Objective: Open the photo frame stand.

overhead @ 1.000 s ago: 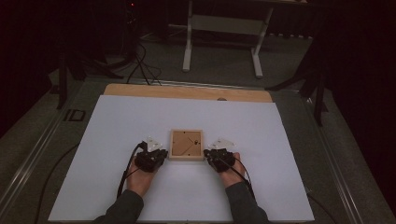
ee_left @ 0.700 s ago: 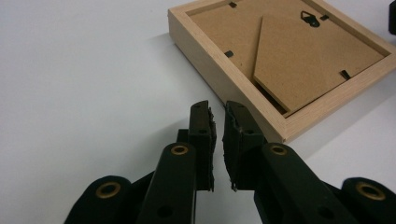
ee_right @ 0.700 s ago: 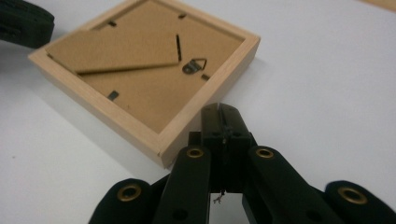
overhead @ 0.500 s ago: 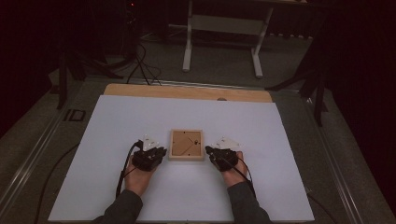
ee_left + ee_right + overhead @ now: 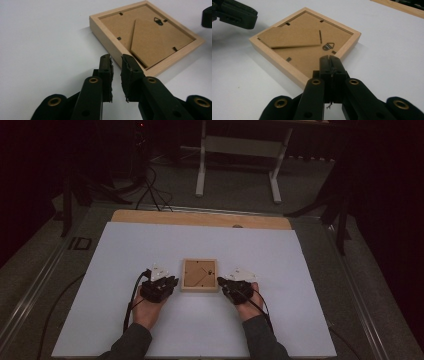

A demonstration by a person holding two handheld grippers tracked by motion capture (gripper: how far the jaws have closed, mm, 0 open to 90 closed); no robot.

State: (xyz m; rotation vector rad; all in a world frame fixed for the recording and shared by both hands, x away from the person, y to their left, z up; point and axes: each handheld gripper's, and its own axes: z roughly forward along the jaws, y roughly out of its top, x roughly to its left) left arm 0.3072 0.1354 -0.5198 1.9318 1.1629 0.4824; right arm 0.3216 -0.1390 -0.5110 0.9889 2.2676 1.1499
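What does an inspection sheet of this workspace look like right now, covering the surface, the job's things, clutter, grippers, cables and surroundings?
Surface: white sheet over a wooden tabletop, whose far edge shows bare.
Job's things: wooden picture frame lying face down, cardboard backing, fold-out stand and hanger hook upward, between the two grippers.
Clutter: nothing seen on the sheet.
Grippers: left gripper beside the frame's edge, its jaws just opening, a narrow gap and nothing between them; right gripper shut, tips at the frame's near edge, holding nothing.
Cables: one black cable trails from the left gripper; more cables on the floor beyond.
Surroundings: dark room, white stand legs behind the table.
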